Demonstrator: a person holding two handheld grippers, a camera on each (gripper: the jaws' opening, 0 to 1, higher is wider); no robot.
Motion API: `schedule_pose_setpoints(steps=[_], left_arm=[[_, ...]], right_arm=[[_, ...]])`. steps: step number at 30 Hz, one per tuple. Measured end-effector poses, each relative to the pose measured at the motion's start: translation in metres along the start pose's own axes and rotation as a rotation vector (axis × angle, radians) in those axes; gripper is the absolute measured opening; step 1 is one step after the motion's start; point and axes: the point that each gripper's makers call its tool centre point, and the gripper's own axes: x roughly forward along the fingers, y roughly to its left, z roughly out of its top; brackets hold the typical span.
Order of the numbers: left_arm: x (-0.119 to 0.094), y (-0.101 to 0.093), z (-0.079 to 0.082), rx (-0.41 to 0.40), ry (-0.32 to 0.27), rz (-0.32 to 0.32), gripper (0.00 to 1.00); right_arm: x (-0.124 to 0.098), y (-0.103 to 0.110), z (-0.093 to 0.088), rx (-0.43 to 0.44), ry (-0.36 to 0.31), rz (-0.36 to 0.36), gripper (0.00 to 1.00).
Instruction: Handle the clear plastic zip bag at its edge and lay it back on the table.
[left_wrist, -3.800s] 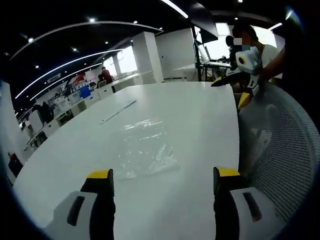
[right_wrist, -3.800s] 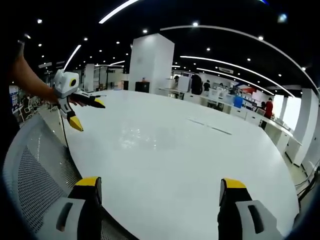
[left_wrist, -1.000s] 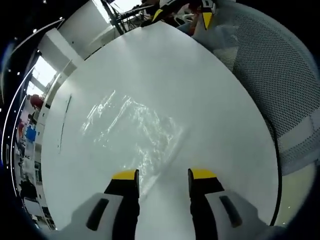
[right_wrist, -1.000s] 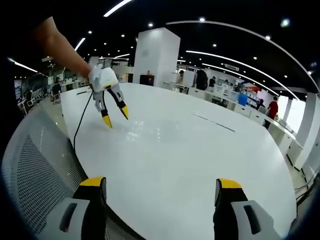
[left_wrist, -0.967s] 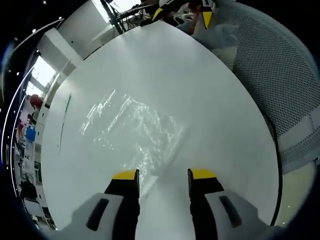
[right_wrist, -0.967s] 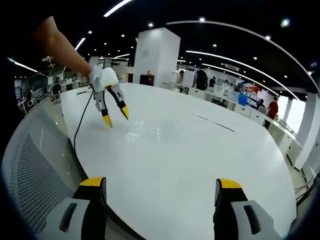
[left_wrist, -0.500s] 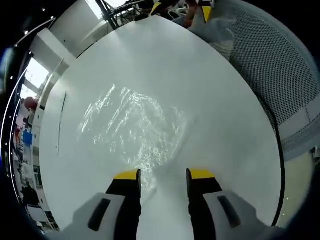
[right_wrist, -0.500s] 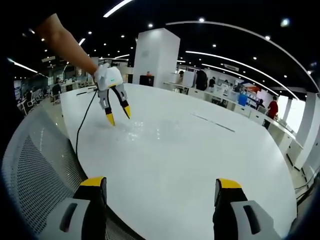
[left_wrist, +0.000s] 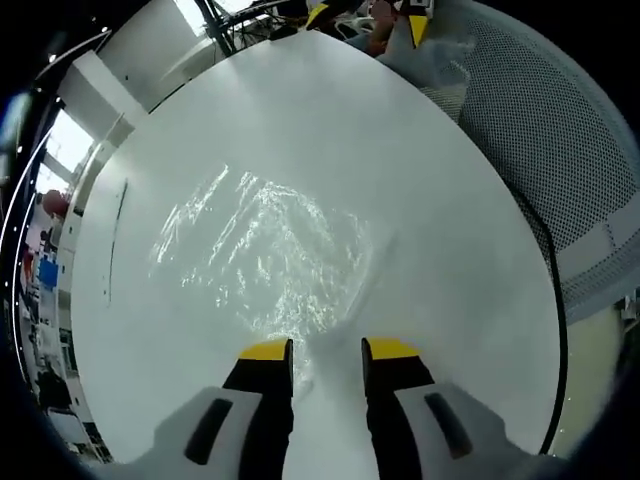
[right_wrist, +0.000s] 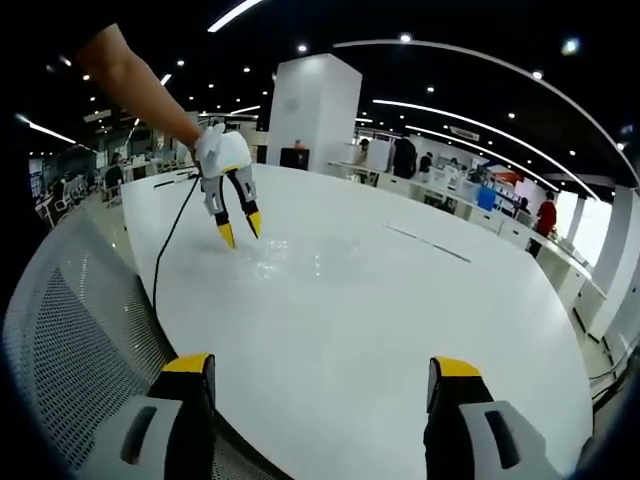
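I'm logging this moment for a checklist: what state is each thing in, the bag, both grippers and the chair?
Bag: crinkled, flat on the table, near edge between the left gripper's jaws.
Left gripper: jaws partly closed around the bag edge, gap between them.
Right gripper: open wide, holding nothing, above the table edge.
Mesh chair: unoccupied, beside the table.

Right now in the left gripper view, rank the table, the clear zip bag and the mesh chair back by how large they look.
1. Table, by far the largest.
2. Mesh chair back, along the right side.
3. Clear zip bag.
Chair and bag are close; the bag's clear edges are hard to trace and fisheye distortion adds doubt.
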Motion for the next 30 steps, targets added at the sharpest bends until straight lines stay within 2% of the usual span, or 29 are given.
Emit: schedule_pose_setpoints(steps=[5, 8, 10, 14, 18, 23, 30], left_arm=[[0.005, 0.004, 0.001, -0.015, 0.005, -0.009, 0.2], [0.006, 0.004, 0.004, -0.052, -0.012, -0.016, 0.2], [0.008, 0.003, 0.002, -0.044, 0.01, -0.029, 0.17], [0.012, -0.001, -0.006, -0.04, 0.024, -0.051, 0.17], [0.012, 0.001, -0.006, -0.065, 0.014, -0.055, 0.16], [0.013, -0.004, -0.008, -0.086, 0.01, -0.092, 0.11], [0.012, -0.005, -0.002, -0.113, 0.015, -0.128, 0.11]], right_arm=[[0.0, 0.0, -0.001, 0.003, 0.002, 0.002, 0.87], [0.0, 0.0, -0.001, 0.006, 0.003, -0.001, 0.87], [0.0, 0.0, -0.001, 0.009, 0.003, -0.001, 0.87], [0.0, 0.0, -0.002, 0.008, 0.006, 0.0, 0.87], [0.001, 0.001, -0.002, 0.009, 0.009, 0.002, 0.87], [0.001, 0.001, -0.002, 0.008, 0.011, 0.005, 0.87], [0.001, 0.002, -0.003, 0.007, 0.017, 0.009, 0.87]])
